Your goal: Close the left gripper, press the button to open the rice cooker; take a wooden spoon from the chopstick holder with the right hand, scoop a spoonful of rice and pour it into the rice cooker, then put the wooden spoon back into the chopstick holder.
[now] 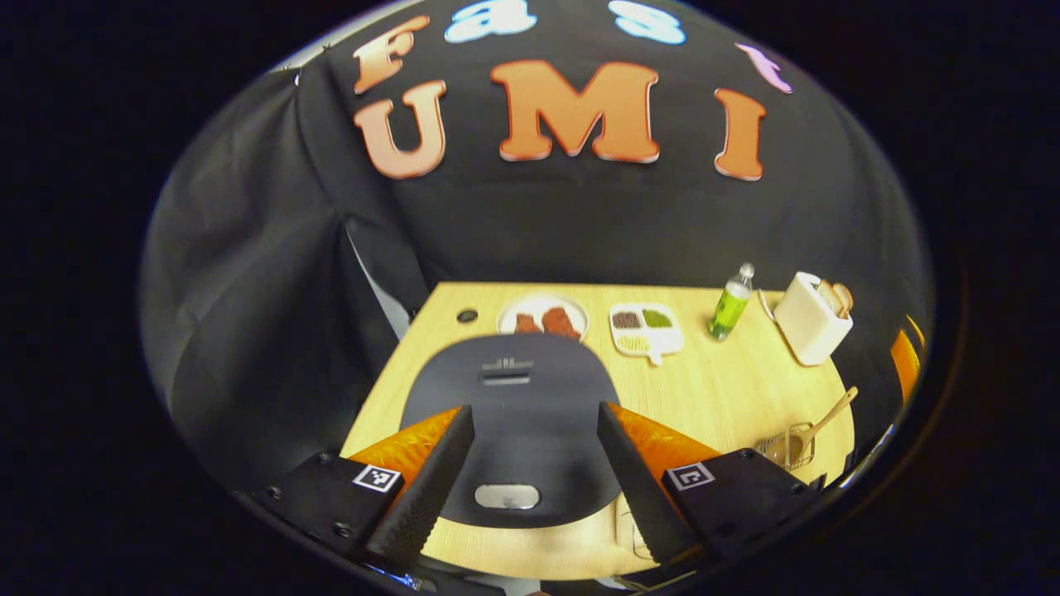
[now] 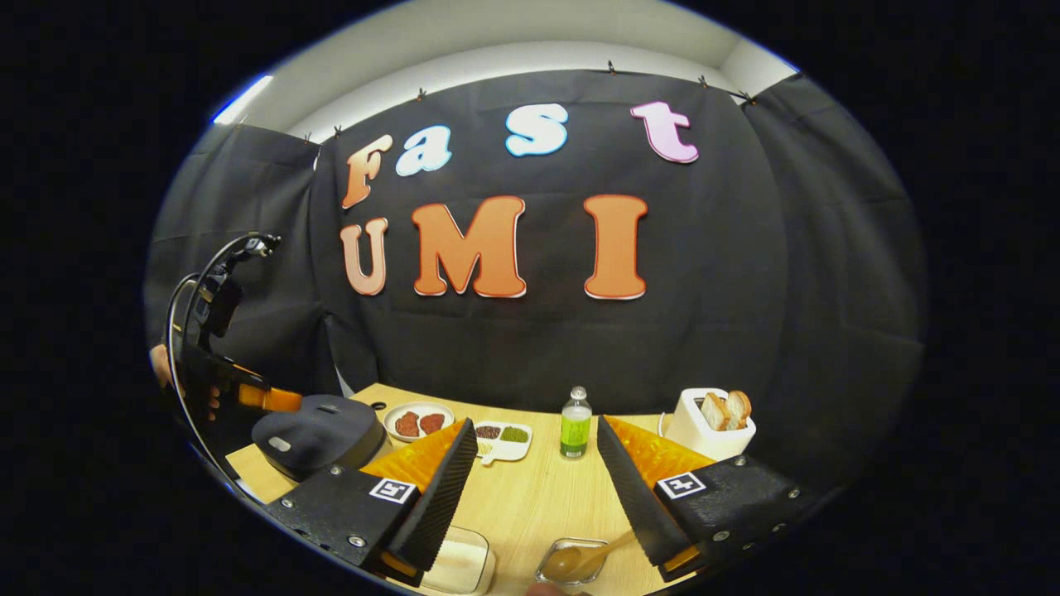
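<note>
Item: rice cooker [image 1: 517, 414], dark, lid down, on the wooden table [image 1: 729, 397] at its left end. Its release button [image 1: 507, 497], a pale oval, sits at the near edge of the lid, facing you.

Item: left gripper [image 1: 530, 472], above the cooker. Your fingers stand wide apart, one on either side of the lid, and the button lies between them, untouched. The step in hand, by my reading, is the first: bring the fingers together, then press.

Handling advice: close the fingers fully before you descend, so that the joined tips form one blunt point. Centre that point on the oval, not on the lid beside it. Press straight down and keep clear of the rim, since the lid should spring up toward you.

Item: right gripper [image 2: 537, 488], fingers wide apart, holding nothing, hanging above the near right part of the table.

Item: wooden spoon [image 2: 580, 559], lying tilted in the clear chopstick holder [image 2: 571, 571] just below your right fingers. A clear container of rice [image 2: 460, 567] sits just beside it.

Item: far edge of the table, not for use: plate [image 1: 542, 319], divided dish [image 1: 646, 329], green bottle [image 1: 730, 305], toaster [image 1: 811, 319].
</note>
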A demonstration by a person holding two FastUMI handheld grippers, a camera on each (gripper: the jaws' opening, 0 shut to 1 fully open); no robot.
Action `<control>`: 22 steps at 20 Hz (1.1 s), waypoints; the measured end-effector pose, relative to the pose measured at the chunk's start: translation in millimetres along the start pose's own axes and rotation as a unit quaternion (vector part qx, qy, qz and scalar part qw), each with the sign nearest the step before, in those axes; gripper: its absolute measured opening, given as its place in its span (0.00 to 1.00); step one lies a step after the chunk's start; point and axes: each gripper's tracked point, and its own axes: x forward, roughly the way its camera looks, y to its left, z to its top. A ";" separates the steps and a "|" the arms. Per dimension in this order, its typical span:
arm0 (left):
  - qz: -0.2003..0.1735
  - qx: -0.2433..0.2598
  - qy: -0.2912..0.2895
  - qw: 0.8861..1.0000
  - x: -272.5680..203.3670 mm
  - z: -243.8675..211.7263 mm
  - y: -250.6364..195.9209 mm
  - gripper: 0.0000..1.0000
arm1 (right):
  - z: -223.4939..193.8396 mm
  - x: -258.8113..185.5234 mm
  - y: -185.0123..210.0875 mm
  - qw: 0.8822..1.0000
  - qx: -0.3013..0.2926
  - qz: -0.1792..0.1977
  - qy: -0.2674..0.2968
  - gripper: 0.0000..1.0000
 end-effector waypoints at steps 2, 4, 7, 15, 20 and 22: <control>0.009 0.010 -0.073 0.997 -25.3 28.2 -9.2 1.00 | 20.2 -0.4 9.9 0.999 -0.007 0.009 -0.034 0.90; 0.018 0.014 -0.141 0.990 -46.8 49.0 -15.3 0.99 | 36.2 0.5 17.0 0.998 -0.012 0.012 -0.063 0.90; 0.026 0.006 -0.211 0.977 -74.9 66.4 -19.8 0.96 | 56.9 -4.1 28.2 0.995 -0.016 0.022 -0.099 0.90; 0.021 0.007 -0.287 0.958 -109.0 78.8 -26.4 1.00 | 58.5 -5.8 38.5 0.994 -0.010 0.030 -0.109 0.90; 0.018 -0.008 -0.290 0.957 -114.3 78.9 -25.5 0.97 | 62.8 -7.1 40.1 0.993 -0.011 0.033 -0.115 0.90; 0.020 -0.007 -0.296 0.955 -119.5 83.2 -23.6 0.98 | 66.4 -7.4 41.6 0.993 -0.007 0.036 -0.116 0.90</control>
